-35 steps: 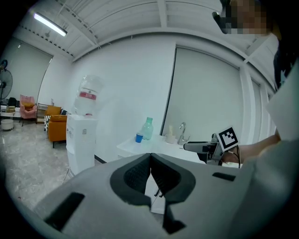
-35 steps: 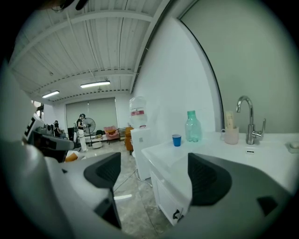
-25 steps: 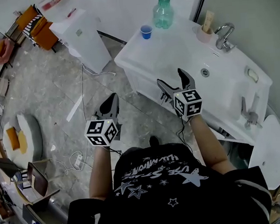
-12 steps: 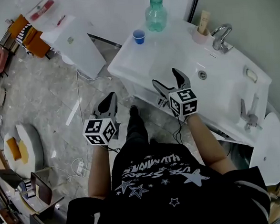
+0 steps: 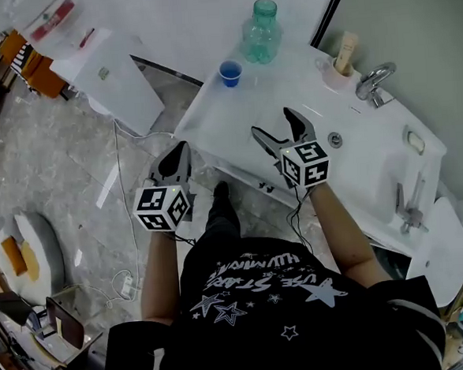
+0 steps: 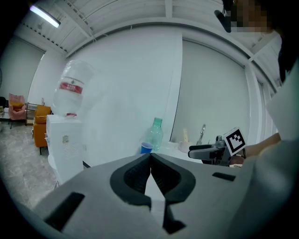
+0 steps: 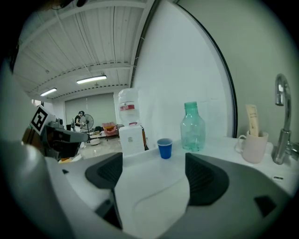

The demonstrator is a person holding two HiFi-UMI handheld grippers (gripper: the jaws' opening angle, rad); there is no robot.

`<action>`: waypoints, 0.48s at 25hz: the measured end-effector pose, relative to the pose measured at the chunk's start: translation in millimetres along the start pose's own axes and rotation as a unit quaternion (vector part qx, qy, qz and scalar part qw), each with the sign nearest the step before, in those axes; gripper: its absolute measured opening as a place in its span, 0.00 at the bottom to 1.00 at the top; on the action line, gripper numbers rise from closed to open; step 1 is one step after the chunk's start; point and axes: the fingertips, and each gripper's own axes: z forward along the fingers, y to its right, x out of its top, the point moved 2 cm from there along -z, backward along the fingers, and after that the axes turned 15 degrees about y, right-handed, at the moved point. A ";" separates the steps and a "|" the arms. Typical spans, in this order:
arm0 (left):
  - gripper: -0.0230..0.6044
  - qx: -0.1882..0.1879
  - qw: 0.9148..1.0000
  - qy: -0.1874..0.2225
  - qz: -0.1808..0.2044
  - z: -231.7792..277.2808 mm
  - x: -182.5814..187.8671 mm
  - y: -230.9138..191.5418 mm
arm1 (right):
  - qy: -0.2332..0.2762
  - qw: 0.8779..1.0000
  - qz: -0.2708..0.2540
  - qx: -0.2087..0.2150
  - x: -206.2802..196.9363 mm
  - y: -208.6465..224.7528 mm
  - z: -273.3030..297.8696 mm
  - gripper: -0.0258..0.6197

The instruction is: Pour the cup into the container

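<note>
The blue cup (image 5: 230, 73) stands near the white surface's (image 5: 227, 121) far left edge, just beside the green bottle (image 5: 260, 32). The right tool (image 5: 273, 122), jaws apart and empty, hovers over the near edge with bare surface ahead. The left tool (image 5: 182, 150), jaws together, hangs beyond the edge, above the floor (image 5: 82, 191).

I saw the cup (image 5: 230, 73) standing on the bench (image 5: 227, 121), near its far left corner. The bottle (image 5: 261, 33) stood just behind it, a little to the right and apart from it. Further right, a mug (image 5: 340, 63) stood beside the faucet (image 5: 373, 80). My right gripper (image 5: 275, 123) was above the bench, in front of the cup and well apart from it. My left gripper (image 5: 180, 151) was left of the bench, above the floor (image 5: 72, 168), where a water dispenser (image 5: 109, 70) also stood.
</note>
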 end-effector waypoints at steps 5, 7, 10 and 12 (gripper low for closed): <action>0.06 -0.014 1.000 -0.013 -0.001 42.0 1.8 -23.4 | -0.011 1.000 -0.006 0.001 3.0 16.9 44.4 0.68; 0.06 -0.019 1.000 -0.019 -0.002 57.7 1.6 -32.5 | -0.017 1.000 -0.007 0.000 1.1 22.9 60.2 0.68; 0.06 -0.028 0.999 -0.029 -0.002 79.8 1.9 -45.8 | -0.024 1.000 -0.010 -0.001 -2.4 29.2 82.0 0.68; 0.06 -0.033 0.999 -0.035 -0.001 93.5 1.7 -54.4 | -0.030 0.999 -0.015 0.001 -6.7 32.2 95.0 0.68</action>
